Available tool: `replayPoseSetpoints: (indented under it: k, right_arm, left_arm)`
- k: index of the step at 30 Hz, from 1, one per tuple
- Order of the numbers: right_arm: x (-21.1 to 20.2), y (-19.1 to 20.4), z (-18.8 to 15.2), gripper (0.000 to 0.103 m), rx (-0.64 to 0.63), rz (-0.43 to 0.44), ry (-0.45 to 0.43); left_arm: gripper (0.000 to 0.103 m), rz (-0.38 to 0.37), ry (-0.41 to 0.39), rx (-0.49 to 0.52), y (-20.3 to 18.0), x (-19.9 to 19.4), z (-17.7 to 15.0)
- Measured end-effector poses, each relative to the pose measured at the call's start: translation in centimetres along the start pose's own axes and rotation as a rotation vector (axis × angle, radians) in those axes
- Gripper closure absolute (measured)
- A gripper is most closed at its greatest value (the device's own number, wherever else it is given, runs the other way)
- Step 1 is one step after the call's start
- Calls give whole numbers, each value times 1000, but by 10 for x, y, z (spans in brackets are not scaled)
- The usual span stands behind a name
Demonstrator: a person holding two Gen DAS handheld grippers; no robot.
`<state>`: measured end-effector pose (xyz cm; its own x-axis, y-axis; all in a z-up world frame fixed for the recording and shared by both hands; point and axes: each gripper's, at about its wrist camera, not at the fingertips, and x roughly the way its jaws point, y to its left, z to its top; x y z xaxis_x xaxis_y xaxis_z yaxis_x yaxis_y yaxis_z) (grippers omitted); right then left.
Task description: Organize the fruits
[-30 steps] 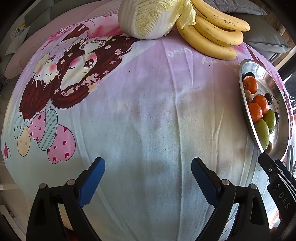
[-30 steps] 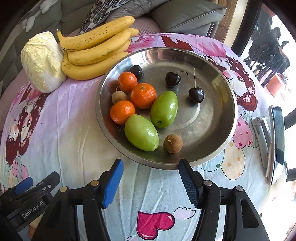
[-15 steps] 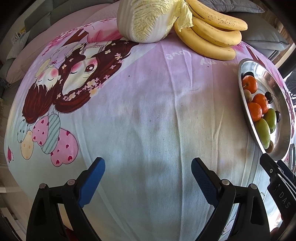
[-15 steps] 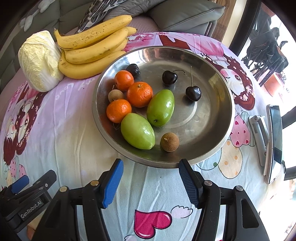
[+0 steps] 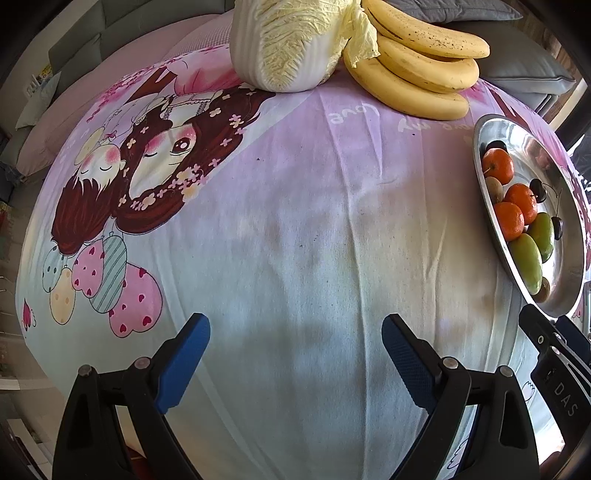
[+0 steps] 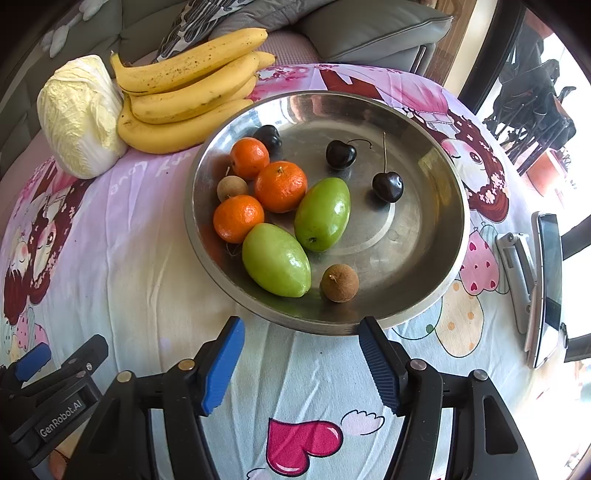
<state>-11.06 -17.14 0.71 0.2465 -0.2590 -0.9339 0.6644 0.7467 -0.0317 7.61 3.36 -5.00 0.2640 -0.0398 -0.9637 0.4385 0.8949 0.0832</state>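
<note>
A steel bowl (image 6: 436, 291) on the cartoon-print tablecloth holds three tangerines (image 6: 280, 186), two green fruits (image 6: 322, 214), two stemmed cherries (image 6: 387, 187), a dark fruit (image 6: 269, 137) and two small brown fruits (image 6: 339, 283). A bunch of bananas (image 6: 184, 96) lies behind the bowl on its left. My right gripper (image 6: 301, 341) hovers open just in front of the bowl's near rim, with nothing between its fingers. My left gripper (image 5: 295, 339) is wide open over bare cloth, with the bowl (image 5: 569, 295) at its far right and the bananas (image 5: 417, 70) at the top.
A napa cabbage (image 6: 79, 116) lies left of the bananas, cabbage (image 5: 291, 40) at the top of the left wrist view. A phone on a metal stand (image 6: 543, 284) sits right of the bowl. Sofa cushions (image 6: 369, 33) lie behind the table. The left gripper's body (image 6: 48, 391) shows at lower left.
The scene has slid slightly in both views; the bowl sits a bit left and lower in the right wrist view. Both grippers stay open and empty.
</note>
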Motion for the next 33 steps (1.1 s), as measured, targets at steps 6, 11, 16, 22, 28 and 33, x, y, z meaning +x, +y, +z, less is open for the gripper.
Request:
replayPoseSetpoints:
  k: [6,11,16,22,28,33]
  right_arm:
    - [0,0,0,34,-3,-3,1]
    - [0,0,0,34,-3,-3,1]
    - [1,1,0,34,-6,-6,1]
    - [1,1,0,33,-7,-7,1]
    - [1,0,0,32,-12,-8,2]
    - [1,0,0,32,-13,-10,2]
  left_arm:
    - [9,4,-4,2,0,-1,0]
    - [9,7,-7,3,-1,-2,0]
    - [9,8,-9,5,0,-3,1]
    - [9,10,-8,6,-1,-3,1]
    - [9,10,-9,7,-1,-3,1]
    - [9,10,-9,6,-1,-3,1]
